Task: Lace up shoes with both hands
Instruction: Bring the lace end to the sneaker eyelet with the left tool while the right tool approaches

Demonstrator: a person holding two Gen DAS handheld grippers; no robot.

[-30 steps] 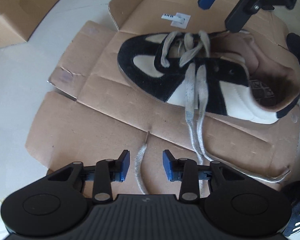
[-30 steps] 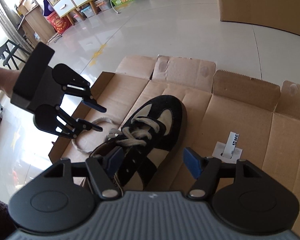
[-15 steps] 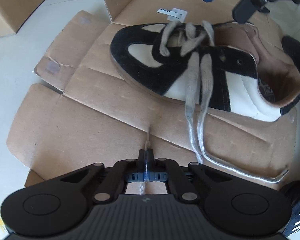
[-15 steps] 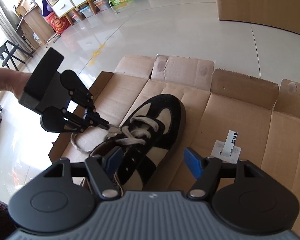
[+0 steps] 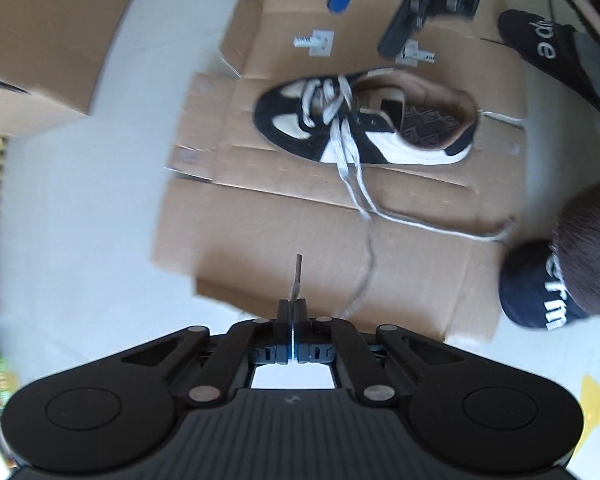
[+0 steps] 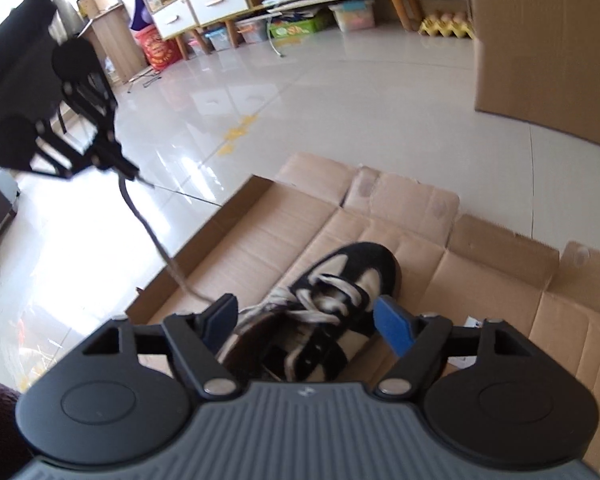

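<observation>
The shoe is found lying on flattened cardboard on the floor. One lace end is pinched in the left hand-held gripper, raised clear of the shoe. The right hand-held gripper is held wide apart above the shoe's collar, gripping nothing.

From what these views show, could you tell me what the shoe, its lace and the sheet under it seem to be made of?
The black-and-cream low shoe looks like matte, napped suede with smoother cream panels, possibly leather.

The flat grey-white lace appears to be woven fabric; its stiff dark tip pokes out of the shut left gripper.

The brown flattened sheet is corrugated cardboard, creased with flaps.
</observation>
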